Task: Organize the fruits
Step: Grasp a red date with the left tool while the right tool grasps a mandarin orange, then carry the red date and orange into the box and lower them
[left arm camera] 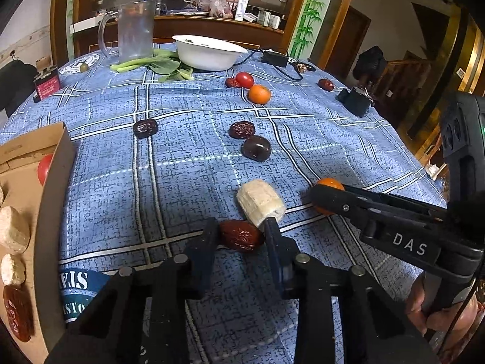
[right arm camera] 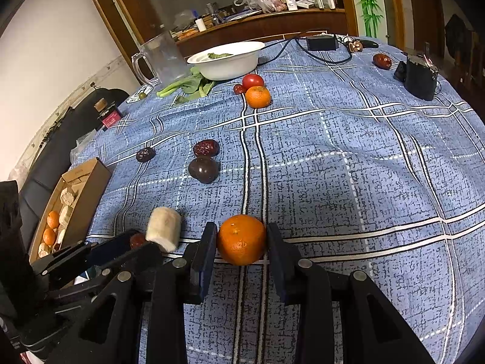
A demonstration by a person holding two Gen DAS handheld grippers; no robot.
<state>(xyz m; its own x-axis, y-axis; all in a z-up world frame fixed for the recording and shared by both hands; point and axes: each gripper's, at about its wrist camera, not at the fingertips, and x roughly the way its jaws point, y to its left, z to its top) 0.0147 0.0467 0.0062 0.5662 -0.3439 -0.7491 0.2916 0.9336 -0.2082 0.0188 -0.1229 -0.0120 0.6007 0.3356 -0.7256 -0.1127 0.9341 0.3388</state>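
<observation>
The left gripper (left arm camera: pixel 241 236) is pinching a red date (left arm camera: pixel 241 236), its fingers (left arm camera: pixel 209 236) pressing on both ends of the fruit while it is lying on the tablecloth (left arm camera: pixel 188 163). A pale cut chunk (left arm camera: pixel 260 201) is touching the date at about one o'clock, so lifting straight up looks wise to avoid dragging it along. The right gripper (right arm camera: pixel 241 239) is squeezing a tangerine (right arm camera: pixel 241 239) between both pads, the fruit sitting on the cloth at the bottom centre of its view. The step in hand appears to be the grasp itself, both hands having a fruit secured but not yet raised. The next move is probably calling for lifting and carrying toward the box (left arm camera: pixel 57 163) at nine o'clock, which is already holding tangerines, pale chunks and a date; sharing one box, the hands may need to be taking turns. Loose fruit is waiting farther out: two dark dates (left arm camera: pixel 241 129), a dark round fruit (left arm camera: pixel 256 148), a second tangerine (left arm camera: pixel 259 94) and a tomato (left arm camera: pixel 244 79) at twelve o'clock. "DAS" is reading on the right gripper's side in the left view; the cloth's badge lettering is too cut off to be read whole.
</observation>
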